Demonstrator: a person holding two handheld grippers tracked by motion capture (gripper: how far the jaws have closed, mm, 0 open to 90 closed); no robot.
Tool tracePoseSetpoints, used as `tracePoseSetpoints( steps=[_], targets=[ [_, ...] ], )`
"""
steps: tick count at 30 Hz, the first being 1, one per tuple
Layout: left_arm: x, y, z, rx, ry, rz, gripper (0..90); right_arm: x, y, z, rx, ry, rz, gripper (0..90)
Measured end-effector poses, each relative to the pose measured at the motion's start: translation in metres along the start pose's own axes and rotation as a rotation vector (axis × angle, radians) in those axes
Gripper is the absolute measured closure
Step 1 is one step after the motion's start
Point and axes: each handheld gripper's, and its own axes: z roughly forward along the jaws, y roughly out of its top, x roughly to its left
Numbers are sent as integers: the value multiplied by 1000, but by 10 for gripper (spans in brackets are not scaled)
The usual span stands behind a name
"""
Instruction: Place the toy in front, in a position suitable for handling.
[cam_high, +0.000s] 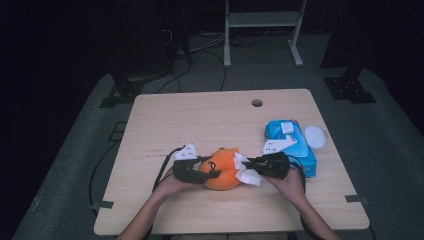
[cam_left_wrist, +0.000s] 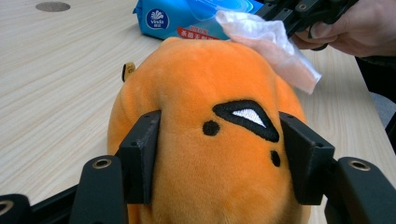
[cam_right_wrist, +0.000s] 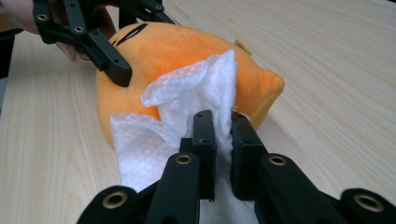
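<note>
Left gripper (cam_left_wrist: 219, 158) clamps its 2 jaws level; right gripper (cam_right_wrist: 223, 140) pinches nearly closed, both forearms converging.

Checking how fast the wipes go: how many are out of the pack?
1: a wipe pinched in the right gripper, lying against the orange plush. Others may be hidden inside the blue pack.

You can see a blue pack of wipes (cam_high: 295, 145) lying on the wooden table (cam_high: 200, 120), near its right edge. A round white lid (cam_high: 315, 136) sits just beside the pack. There is a small round hole (cam_high: 257, 103) near the far edge of the table.
</note>
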Motion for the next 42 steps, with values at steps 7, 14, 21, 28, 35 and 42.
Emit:
tracePoseSetpoints(
  steps=[7, 14, 21, 28, 35, 42],
  targets=[
    [2, 5, -3, 4, -15, -48, 209, 18, 10, 6, -20, 21, -64, 819],
    [4, 6, -5, 15, -6, -49, 247, 26, 9, 8, -21, 56, -67, 819],
    [2, 4, -5, 33, -8, 1, 327, 10, 1, 4, -9, 5, -17, 819],
    [-4, 2, 1, 20, -47, 18, 345, 15, 9, 2, -54, 8, -20, 819],
    [-9, 3, 3, 21, -61, 47, 345, 16, 8, 1, -67, -1, -29, 818],
    [-6, 1, 2, 19, -66, 61, 344, 8, -1, -2, -36, -47, 7, 817]
  ],
)
